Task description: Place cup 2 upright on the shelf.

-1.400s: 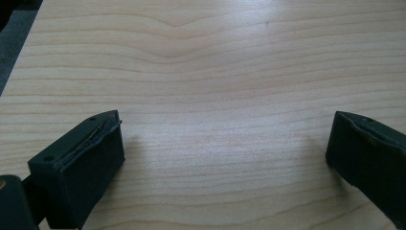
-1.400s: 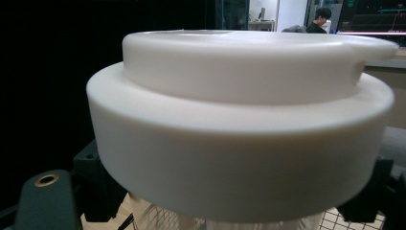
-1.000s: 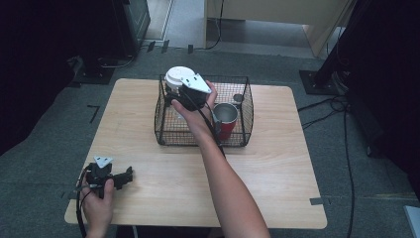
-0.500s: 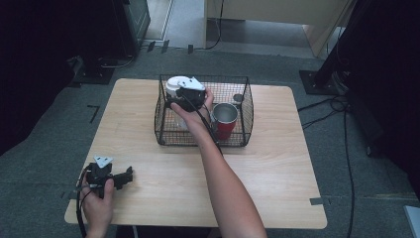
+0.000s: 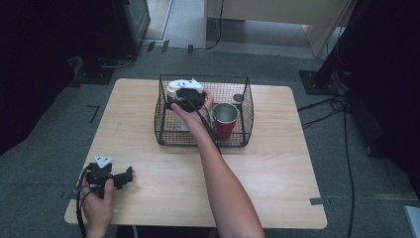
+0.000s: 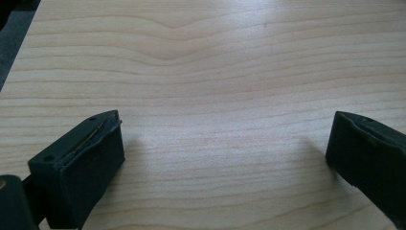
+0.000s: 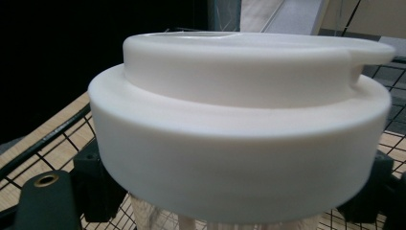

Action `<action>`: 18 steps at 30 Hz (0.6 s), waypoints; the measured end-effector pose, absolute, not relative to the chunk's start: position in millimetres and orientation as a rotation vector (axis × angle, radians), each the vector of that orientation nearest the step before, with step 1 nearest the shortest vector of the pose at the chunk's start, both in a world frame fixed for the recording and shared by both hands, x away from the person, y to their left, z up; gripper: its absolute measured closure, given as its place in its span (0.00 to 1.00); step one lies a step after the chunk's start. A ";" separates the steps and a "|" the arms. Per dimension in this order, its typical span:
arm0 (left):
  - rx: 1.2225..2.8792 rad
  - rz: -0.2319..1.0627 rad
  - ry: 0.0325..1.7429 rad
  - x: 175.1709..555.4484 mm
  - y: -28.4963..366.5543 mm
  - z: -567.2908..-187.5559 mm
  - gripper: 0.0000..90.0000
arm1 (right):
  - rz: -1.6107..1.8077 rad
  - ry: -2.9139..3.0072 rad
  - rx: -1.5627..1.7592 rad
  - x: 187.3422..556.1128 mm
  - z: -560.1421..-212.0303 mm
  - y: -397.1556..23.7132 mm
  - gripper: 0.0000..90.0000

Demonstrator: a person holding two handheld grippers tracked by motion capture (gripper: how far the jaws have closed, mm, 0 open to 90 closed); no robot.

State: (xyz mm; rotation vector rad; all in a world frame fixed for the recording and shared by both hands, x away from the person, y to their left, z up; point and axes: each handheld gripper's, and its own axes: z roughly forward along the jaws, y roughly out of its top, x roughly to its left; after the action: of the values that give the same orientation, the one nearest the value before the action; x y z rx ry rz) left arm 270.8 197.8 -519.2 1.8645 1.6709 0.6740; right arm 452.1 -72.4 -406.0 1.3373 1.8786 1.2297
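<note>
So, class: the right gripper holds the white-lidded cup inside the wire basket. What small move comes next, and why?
Probably lower it a little more, then open. The right gripper holds the white-lidded cup at the wire basket rim, beside the red cup.

The white-lidded cup's (image 7: 239, 120) body is hidden below its lid and cut off.
</note>
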 end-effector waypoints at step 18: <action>1.864 0.674 1.671 270.8 197.8 -519.3 0.00 | 1.199 1.922 1.346 457.2 -413.0 -73.7 0.17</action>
State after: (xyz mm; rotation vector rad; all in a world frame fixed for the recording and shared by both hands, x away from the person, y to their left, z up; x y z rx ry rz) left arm 270.8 197.8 -519.3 1.8644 1.6708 0.6742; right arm 457.2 -73.7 -413.0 1.3463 1.9223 1.1985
